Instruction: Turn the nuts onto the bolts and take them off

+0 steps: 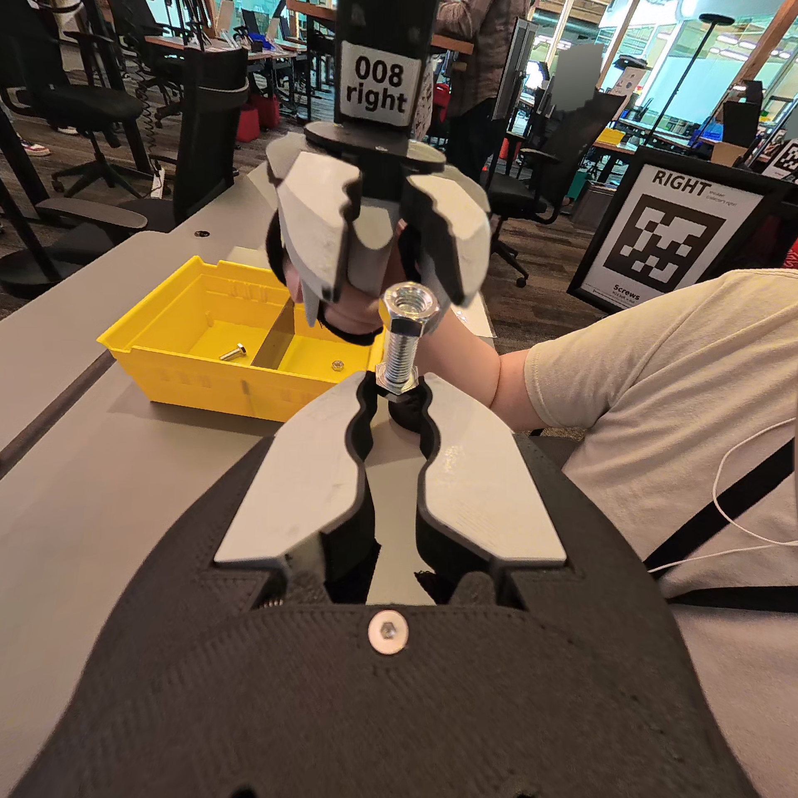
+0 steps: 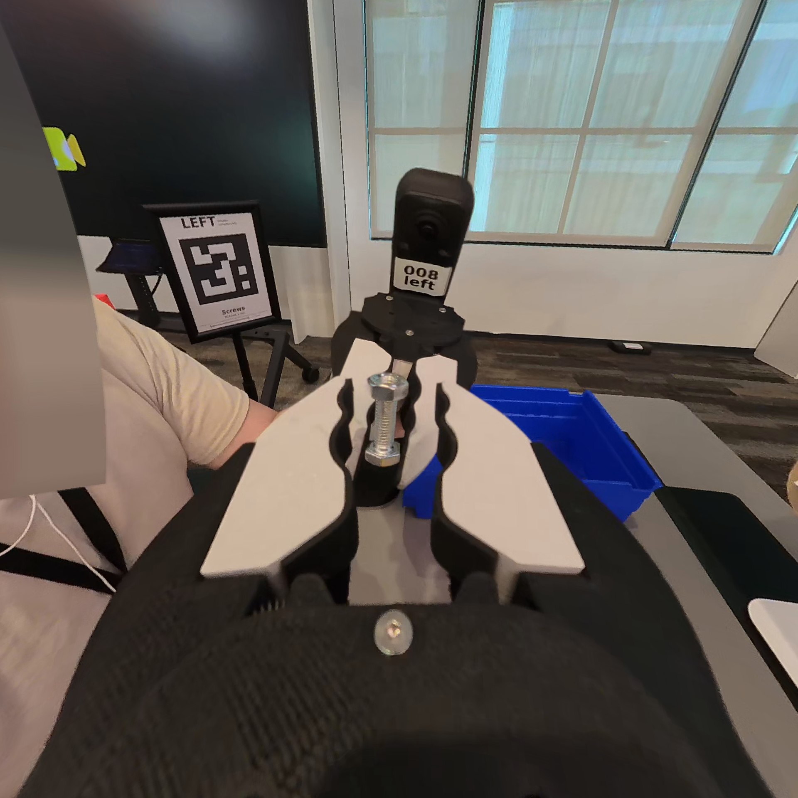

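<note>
A silver bolt (image 1: 399, 354) stands upright above the grey table (image 1: 129, 496), with a silver nut (image 1: 410, 306) threaded on its top end. My left gripper (image 1: 395, 384) is shut on the bolt's hex head at the bottom. My right gripper (image 1: 388, 293) is open, its fingers spread either side of the nut and apart from it. In the right wrist view the bolt (image 2: 382, 421) and nut (image 2: 387, 386) sit between my right gripper's (image 2: 393, 386) open fingers. My left gripper (image 2: 382, 462) holds the head from the far side.
A yellow divided bin (image 1: 142, 341) sits on the table, with a loose bolt (image 1: 233, 352) in one compartment and a loose nut (image 1: 337, 365) in the other. A blue bin (image 2: 561, 432) lies beyond my right gripper. A person's arm (image 1: 466, 358) and framed marker signs (image 1: 665, 242) are nearby.
</note>
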